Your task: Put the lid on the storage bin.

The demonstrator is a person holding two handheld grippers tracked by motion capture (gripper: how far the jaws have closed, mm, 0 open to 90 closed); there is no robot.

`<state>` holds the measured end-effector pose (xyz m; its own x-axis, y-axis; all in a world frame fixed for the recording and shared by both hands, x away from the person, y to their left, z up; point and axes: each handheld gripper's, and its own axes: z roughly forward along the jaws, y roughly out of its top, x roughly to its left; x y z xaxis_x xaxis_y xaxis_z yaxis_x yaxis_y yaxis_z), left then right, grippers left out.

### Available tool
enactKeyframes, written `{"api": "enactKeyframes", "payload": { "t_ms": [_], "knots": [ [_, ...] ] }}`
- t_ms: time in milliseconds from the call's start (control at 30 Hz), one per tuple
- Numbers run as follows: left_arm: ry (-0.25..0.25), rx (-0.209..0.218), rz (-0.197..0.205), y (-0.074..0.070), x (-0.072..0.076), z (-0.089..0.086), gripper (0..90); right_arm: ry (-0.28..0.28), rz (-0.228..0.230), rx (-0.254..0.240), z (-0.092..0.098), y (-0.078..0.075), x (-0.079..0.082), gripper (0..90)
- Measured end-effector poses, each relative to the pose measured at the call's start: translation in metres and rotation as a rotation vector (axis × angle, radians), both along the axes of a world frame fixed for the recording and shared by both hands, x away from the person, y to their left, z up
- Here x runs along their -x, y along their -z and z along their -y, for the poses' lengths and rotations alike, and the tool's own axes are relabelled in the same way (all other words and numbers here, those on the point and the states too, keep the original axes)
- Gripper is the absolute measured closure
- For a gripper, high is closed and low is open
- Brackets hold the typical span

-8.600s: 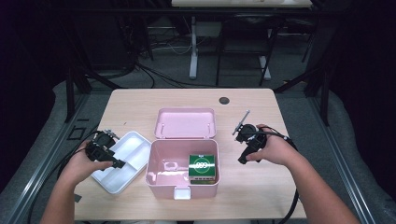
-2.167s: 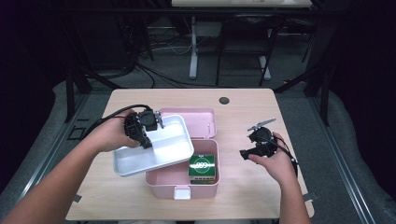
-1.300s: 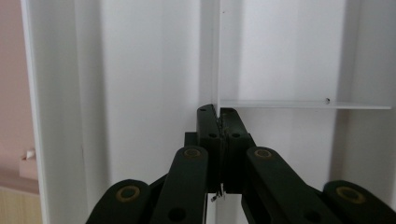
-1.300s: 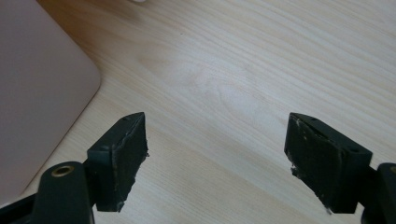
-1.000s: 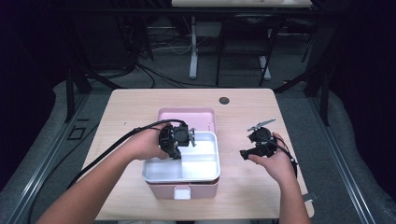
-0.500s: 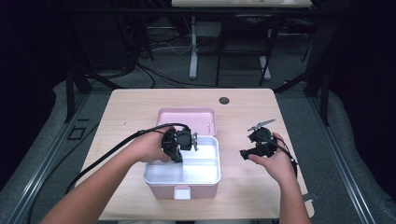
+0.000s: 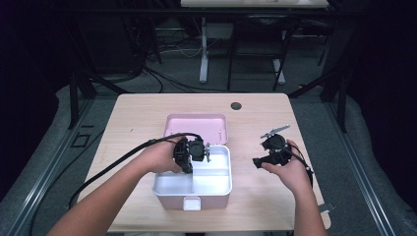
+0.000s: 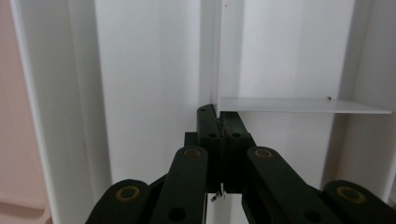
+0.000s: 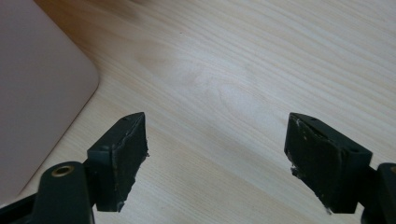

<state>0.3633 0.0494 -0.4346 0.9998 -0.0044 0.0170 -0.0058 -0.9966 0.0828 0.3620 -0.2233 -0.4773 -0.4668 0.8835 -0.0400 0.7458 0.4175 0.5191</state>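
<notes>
- The white tray (image 7: 212,173) sits in the top of the pink box (image 7: 194,200), right in front of the pink lid (image 7: 196,127).
- Left gripper (image 7: 193,153) is pinched tight on the tray's thin divider wall (image 8: 217,56), at the tray's far-left part.
- Right gripper (image 9: 217,156), jaws spread wide with nothing in them, hovers over bare table (image 9: 261,60) just right of the box, apart from the tray.

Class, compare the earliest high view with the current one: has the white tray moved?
Yes. The white tray has gone right from the bare table into the pink box, with the left gripper shut on its divider.
</notes>
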Motion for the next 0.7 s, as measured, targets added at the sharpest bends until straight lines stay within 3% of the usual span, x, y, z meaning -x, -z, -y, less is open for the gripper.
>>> {"api": "enactKeyframes", "payload": {
  "t_ms": [200, 500, 700],
  "knots": [
    [-0.008, 0.013, -0.013, 0.0023, -0.0015, -0.0017, 88.8, 0.0, -0.004, 0.003, -0.0009, 0.0022, -0.0011, 21.0],
    [-0.005, -0.007, 0.007, 0.0048, 0.0008, 0.0013, 88.3, -0.022, -0.002, -0.018, -0.0047, 0.0033, -0.0022, 21.6],
    [-0.011, -0.011, 0.015, 0.0052, 0.0019, 0.0023, 88.0, -0.033, 0.032, -0.026, -0.0079, 0.0029, -0.0044, 23.7]
  ]
}}
